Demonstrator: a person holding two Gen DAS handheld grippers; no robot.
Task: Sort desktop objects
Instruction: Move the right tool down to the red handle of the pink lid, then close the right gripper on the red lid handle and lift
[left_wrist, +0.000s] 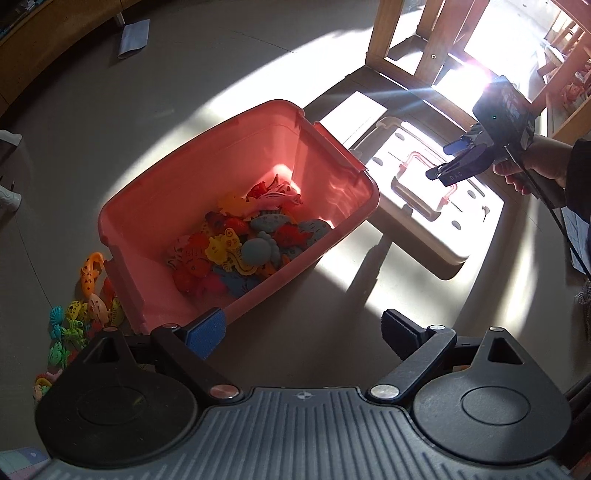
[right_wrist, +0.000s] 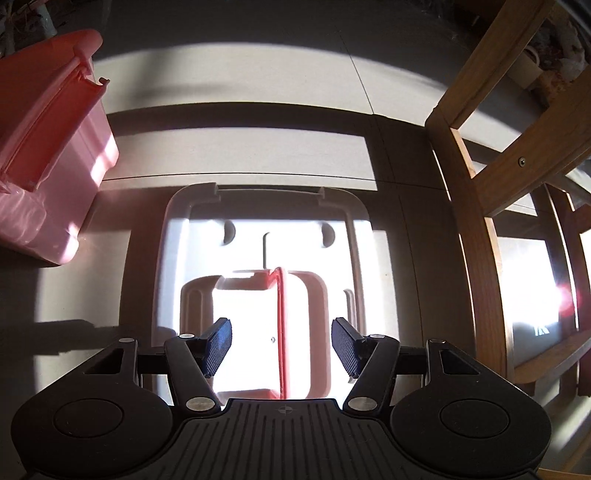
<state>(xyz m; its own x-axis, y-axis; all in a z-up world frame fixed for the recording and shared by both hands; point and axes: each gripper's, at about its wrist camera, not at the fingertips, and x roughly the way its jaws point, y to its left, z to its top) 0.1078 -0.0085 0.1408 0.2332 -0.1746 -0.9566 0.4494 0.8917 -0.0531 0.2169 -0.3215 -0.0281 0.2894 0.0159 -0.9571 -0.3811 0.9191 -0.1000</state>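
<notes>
1. Both my grippers gape: left gripper (left_wrist: 301, 332) beside the pink bin (left_wrist: 207, 155), right gripper (right_wrist: 280, 345) over its white lid (right_wrist: 184, 229).
2. Only my left view shows toy fish (left_wrist: 236, 247) inside the bin, with loose fish (left_wrist: 90, 295) just outside it.

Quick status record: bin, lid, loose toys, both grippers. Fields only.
bin: pink bin, open, partly filled with toy sea animals
lid: white lid flat on floor beside bin, red handle
loose toys: small pile on floor by the bin's outer side
left gripper: open, empty, near bin
right gripper: open, empty, above lid handle
</notes>
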